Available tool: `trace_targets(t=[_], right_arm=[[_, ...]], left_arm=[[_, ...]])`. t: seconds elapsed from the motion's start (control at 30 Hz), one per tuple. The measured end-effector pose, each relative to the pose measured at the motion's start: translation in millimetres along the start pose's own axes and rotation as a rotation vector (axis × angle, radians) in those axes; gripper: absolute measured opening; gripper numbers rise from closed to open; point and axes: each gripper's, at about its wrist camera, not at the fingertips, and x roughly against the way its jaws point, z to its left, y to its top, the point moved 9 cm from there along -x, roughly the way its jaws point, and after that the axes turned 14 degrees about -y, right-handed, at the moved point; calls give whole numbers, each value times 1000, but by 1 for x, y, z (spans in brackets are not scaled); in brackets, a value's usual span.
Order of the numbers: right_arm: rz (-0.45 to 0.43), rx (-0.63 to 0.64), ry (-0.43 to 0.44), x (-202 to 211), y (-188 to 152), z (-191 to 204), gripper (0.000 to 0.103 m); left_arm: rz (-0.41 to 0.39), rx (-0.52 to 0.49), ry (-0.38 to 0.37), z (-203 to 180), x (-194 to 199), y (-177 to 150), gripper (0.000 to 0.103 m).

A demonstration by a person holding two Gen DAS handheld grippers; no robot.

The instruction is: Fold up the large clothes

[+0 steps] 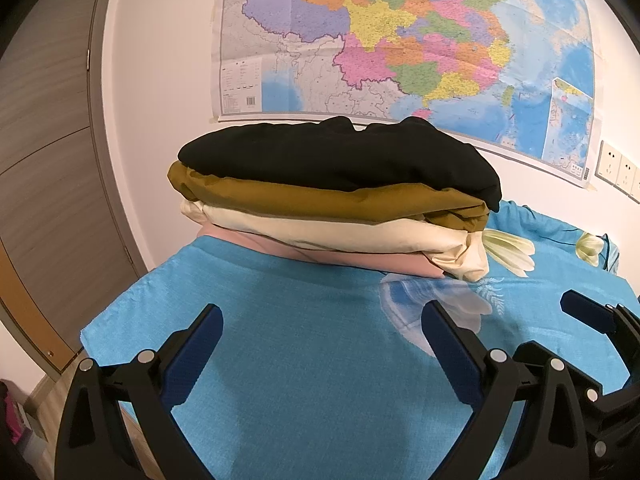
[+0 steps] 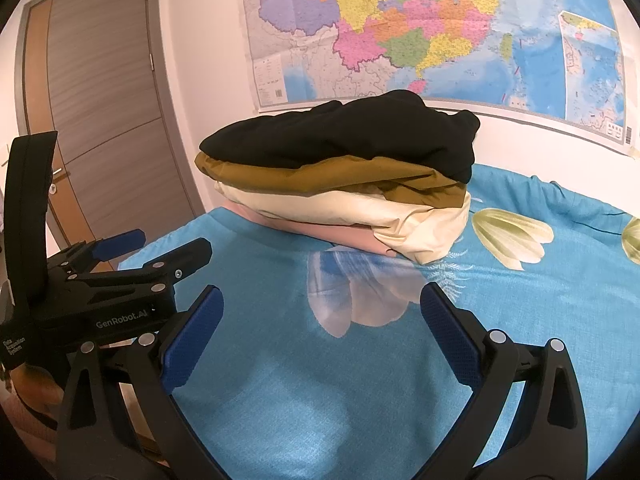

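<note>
Blue woven sheet (image 1: 320, 360), printed with pale flowers, covers the bed. Far centre, a stack (image 1: 336, 196) of folded clothes: black on mustard, cream, pink. Left tongs (image 1: 322, 330) and right tongs (image 2: 322, 312) gape wide, empty, above the near sheet. A map (image 1: 400, 40) hangs behind; "GenRobot.AI" marks the left tongs.

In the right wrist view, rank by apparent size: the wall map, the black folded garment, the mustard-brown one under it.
1. wall map
2. black folded garment
3. mustard-brown garment, mostly covered, so only its edge is comparable.
</note>
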Motion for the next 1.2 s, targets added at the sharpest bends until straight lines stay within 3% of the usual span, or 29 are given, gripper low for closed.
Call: trace_targets(t=[1.2], right_arm=[[-10, 1, 2, 3, 1, -1, 97]], left_arm=[[-2, 8, 1, -1, 2, -2, 96]])
